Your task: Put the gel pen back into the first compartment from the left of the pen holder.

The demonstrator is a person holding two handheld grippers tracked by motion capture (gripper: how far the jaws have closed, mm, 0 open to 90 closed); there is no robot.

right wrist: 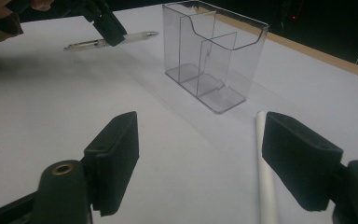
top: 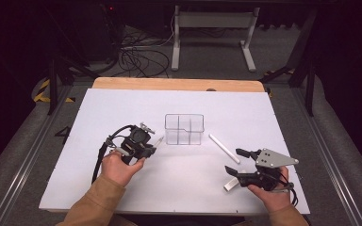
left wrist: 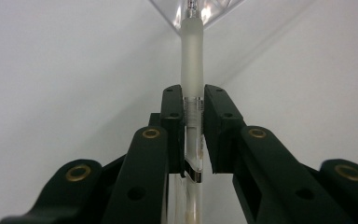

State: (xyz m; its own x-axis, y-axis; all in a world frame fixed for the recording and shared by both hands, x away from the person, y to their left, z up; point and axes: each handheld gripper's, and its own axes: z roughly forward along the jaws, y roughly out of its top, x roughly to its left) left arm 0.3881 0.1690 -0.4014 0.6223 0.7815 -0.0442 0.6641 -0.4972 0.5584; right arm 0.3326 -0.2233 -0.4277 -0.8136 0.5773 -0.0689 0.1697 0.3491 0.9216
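Between the closed jaws of our left gripper [top: 152, 147] sits a pen [left wrist: 192, 70], clamped near its clip end so that the frosted barrel and tip run out well ahead of the fingertips. We judge that this grip is chosen to leave a long free length to go into a slot. Just ahead of the pen's tip stands the clear organizer [top: 184, 129], upright, with its compartments open at the top; in the left gripper view its corner sits right beyond the tip. From the right gripper view the pen [right wrist: 107, 41] hangs level above the white mat [top: 122, 108], clear of it and not yet over the organizer [right wrist: 214, 60], so we reckon it must tip toward upright before it can drop into a compartment. Our right gripper [top: 238, 162] rests low at the near right, jaws spread wide with nothing between them. Just beside its right jaw lies a white stick [right wrist: 266, 186] on the mat, running forward toward the organizer, and it seems the gripper waits there to take it next. Nearer to us than that gripper lies a small white block [top: 230, 185], partly hidden under it.
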